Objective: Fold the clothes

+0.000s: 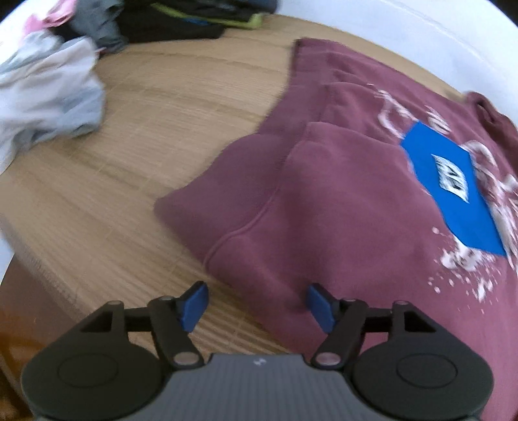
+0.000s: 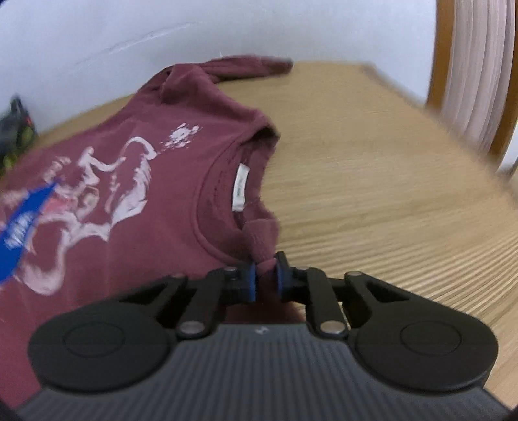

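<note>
Right fingers (image 2: 266, 275) pinching fleecy maroon sweatshirt (image 2: 136, 181) shoulder, left fingers (image 1: 257, 306) spread over ribbed mat (image 1: 155, 136)

The sweatshirt (image 1: 340, 200) lies flat on the mat-covered surface (image 1: 162, 129), toward the wall (image 2: 97, 39); a sleeve is folded across its front; a flat card (image 1: 453, 191) rests on its chest print; in the left wrist view a crumpled garment (image 1: 48, 100) sits well apart to the left, and behind it a heap of clothes (image 1: 168, 19), perhaps several pieces; the left gripper (image 1: 257, 306) hovers at the sweatshirt's near edge; the right gripper (image 2: 265, 275) pinches a fold beside the collar (image 2: 226, 194).
</note>
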Action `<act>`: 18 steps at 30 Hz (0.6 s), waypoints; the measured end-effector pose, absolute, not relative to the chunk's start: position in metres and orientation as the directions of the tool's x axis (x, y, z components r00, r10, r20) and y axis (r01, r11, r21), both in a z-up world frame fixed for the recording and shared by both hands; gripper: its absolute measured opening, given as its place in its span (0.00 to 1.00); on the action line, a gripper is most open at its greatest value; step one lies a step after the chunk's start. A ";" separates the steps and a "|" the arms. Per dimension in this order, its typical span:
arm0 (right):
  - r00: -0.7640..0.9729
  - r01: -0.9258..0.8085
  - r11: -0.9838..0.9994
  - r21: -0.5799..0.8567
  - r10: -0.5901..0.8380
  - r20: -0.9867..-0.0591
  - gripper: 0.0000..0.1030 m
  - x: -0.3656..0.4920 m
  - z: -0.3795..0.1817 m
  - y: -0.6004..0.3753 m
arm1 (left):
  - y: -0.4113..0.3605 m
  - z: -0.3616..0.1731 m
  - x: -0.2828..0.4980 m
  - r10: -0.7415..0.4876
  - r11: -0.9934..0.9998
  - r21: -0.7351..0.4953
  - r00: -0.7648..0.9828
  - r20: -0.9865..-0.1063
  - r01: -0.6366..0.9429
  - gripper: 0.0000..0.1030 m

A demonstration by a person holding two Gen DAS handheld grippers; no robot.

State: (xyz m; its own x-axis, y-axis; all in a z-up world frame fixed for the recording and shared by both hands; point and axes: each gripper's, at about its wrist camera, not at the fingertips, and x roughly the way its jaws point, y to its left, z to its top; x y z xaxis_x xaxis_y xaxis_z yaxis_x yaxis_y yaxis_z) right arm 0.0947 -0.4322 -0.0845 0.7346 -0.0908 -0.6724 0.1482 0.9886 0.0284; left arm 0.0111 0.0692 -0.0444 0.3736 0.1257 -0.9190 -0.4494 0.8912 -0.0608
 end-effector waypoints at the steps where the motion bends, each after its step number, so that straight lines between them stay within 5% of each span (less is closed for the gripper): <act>1: 0.739 0.208 0.978 0.028 -0.138 -0.659 0.14 0.091 -0.081 -0.440 | 0.068 -0.044 0.010 0.142 0.880 -0.053 0.367 -0.919 -0.473 0.70; 5: 0.694 0.286 0.945 0.158 -0.091 -0.715 0.20 0.095 -0.097 -0.486 | 0.059 -0.041 0.002 0.175 0.842 -0.048 0.355 -0.918 -0.538 0.70; 10: 0.739 0.116 0.985 0.126 -0.001 -0.673 0.33 0.088 -0.050 -0.498 | 0.046 -0.011 -0.009 0.271 0.821 0.006 0.381 -0.884 -0.571 0.63; 12: 0.828 0.134 0.970 0.202 0.002 -0.560 0.71 0.084 -0.026 -0.514 | 0.035 0.009 -0.007 0.325 0.840 0.056 0.418 -0.849 -0.540 0.63; 13: 0.853 0.132 0.964 0.230 0.008 -0.522 0.77 0.092 -0.018 -0.515 | 0.029 0.019 -0.001 0.331 0.857 0.068 0.445 -0.832 -0.510 0.64; 18: 0.837 0.049 0.987 0.150 0.041 -0.545 0.77 0.193 -0.034 -0.491 | 0.000 0.036 0.054 0.258 0.930 0.050 0.547 -0.796 -0.365 0.69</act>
